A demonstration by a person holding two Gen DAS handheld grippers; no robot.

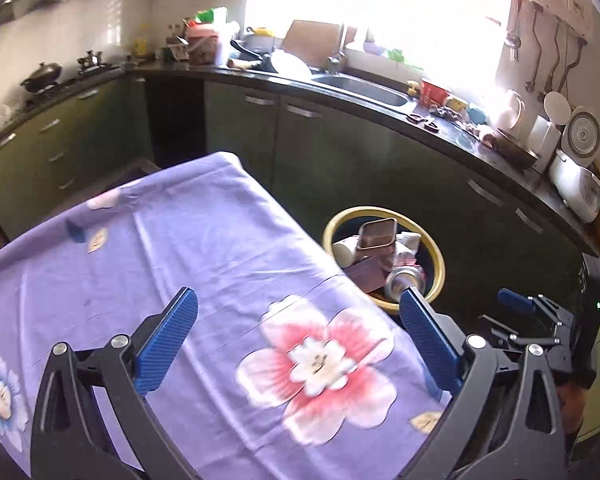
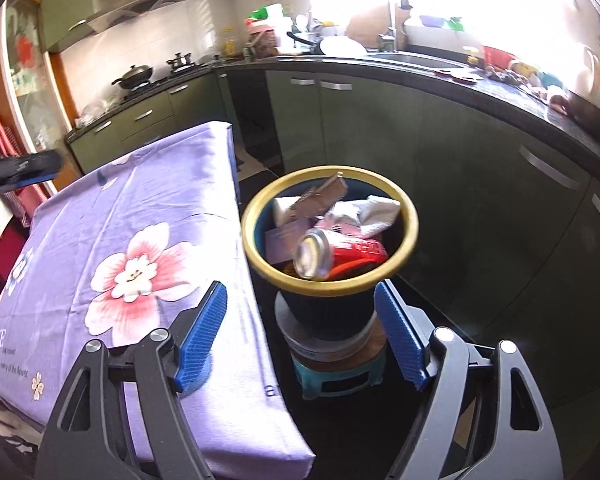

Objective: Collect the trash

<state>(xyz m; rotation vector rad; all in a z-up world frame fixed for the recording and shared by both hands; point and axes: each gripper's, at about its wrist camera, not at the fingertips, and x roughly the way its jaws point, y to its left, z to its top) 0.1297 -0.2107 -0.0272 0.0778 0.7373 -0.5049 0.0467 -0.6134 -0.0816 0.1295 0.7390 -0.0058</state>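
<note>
Bench (image 2: pixel 148 184), purple floral cloth, at left; no trash visible on what shows of it. Left gripper (image 1: pixel 296 344) over the cloth, fingers wide apart, nothing between. Bin (image 2: pixel 260 258), yellow-rimmed, just off the bench's right edge, full. Red can (image 2: pixel 332 250) on top, long axis lying sideways, silver end toward the camera. Right gripper (image 2: pixel 300 336) nearer the bin, directly before it; fingers apart, empty.

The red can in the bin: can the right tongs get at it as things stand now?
Probably yes. The right tongs are open and empty, the red can lies on top of the trash, and nothing covers the bin's yellow rim.
</note>
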